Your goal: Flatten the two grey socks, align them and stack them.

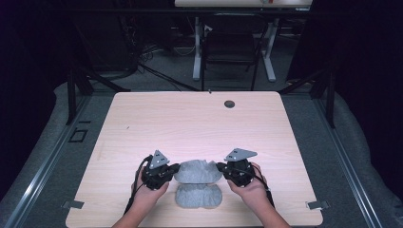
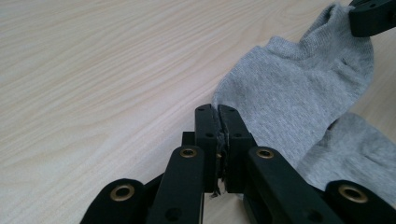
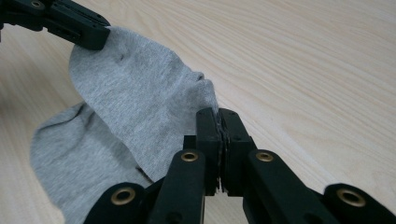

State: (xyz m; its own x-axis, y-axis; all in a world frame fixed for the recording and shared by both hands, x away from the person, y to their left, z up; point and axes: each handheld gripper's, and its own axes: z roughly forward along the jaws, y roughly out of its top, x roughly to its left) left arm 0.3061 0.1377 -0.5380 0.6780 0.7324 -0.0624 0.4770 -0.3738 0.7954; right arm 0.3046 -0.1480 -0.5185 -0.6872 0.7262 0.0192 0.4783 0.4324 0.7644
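- Evidently, the left tongs (image 1: 172, 169) were clenched on one end of the upper grey sock (image 1: 198, 171), the right tongs (image 1: 222, 167) on its other end.
- The sock hung stretched between them, near the surface's (image 1: 190, 123) front edge.
- The step looked like laying it onto the second sock (image 1: 198, 196); next, both should lower together.
- Counted: two socks, two tongs.

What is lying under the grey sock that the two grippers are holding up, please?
Under the held sock lies a second grey sock on the table, partly overlapped by it. The left gripper and right gripper pinch opposite ends. The overlapped part of the lower sock is hidden.
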